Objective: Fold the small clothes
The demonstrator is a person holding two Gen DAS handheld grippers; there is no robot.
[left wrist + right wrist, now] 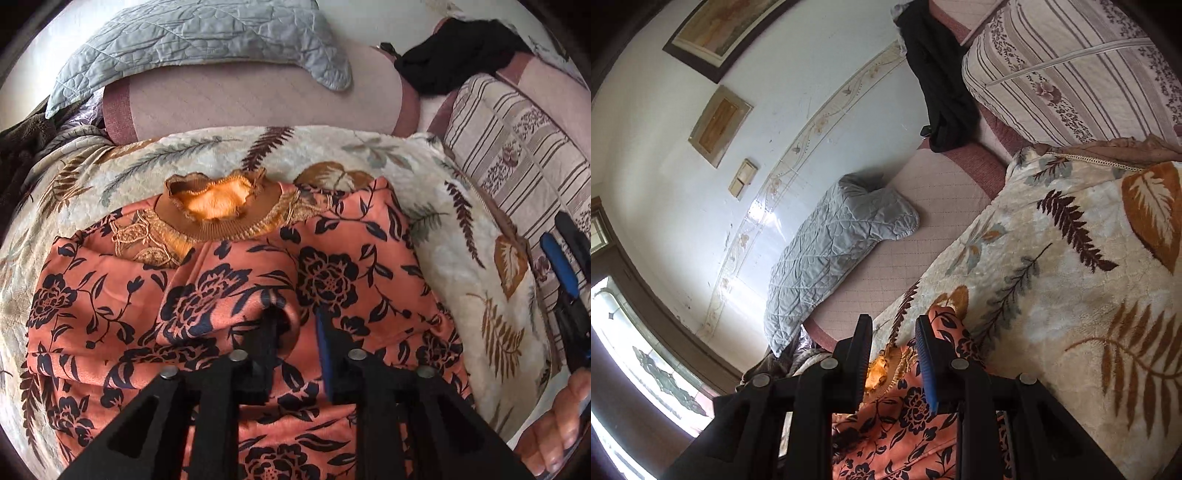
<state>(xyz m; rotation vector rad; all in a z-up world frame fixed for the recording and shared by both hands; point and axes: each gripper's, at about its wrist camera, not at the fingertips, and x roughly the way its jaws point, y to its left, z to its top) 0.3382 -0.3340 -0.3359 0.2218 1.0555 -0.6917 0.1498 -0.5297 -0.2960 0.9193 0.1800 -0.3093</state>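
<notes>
An orange garment with black flowers (236, 280) lies on a cream leaf-print blanket (454, 258), its brown knitted collar (218, 206) at the far side. My left gripper (295, 321) is over the middle of the garment, fingers a little apart, with a fold of the cloth bunched between them. My right gripper (892, 332) is held tilted beside the garment (908, 413); its fingers are apart with nothing between them. The right gripper also shows at the right edge of the left wrist view (569, 251).
A grey quilted pillow (207, 40) and a black cloth (458, 55) lie at the back on a pink mattress (258, 103). A striped floral cushion (517, 147) lies at the right. A wall with framed pictures (720, 122) is behind.
</notes>
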